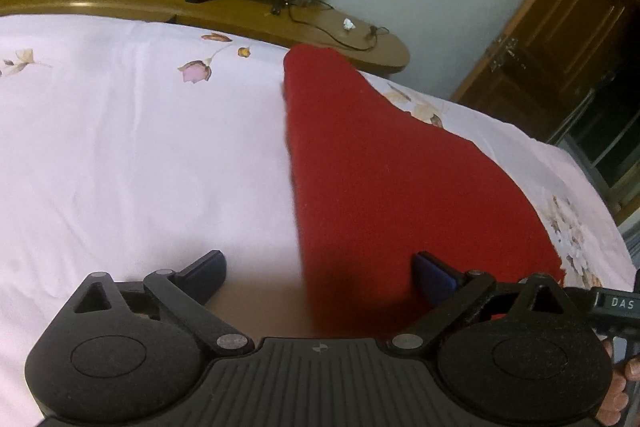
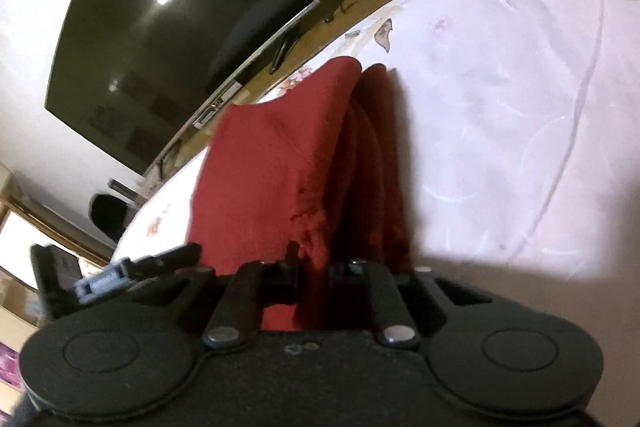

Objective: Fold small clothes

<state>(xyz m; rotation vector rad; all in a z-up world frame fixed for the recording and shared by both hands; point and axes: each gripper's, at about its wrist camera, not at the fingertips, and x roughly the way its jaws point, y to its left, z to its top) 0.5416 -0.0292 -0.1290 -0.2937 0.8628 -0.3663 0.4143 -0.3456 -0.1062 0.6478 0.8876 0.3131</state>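
Red knit garment point(image 1: 384, 167) lies on the pale floral bedsheet point(image 1: 140, 147), running from the tools toward one o'clock in the left wrist view. Left tool point(image 1: 320, 275) is released, fingers spread, one on either side of the cloth's near edge, probably ready to pinch. Right tool point(image 2: 312, 267) is clenched on the bunched near end, lifting it so layers hang together for a fold.
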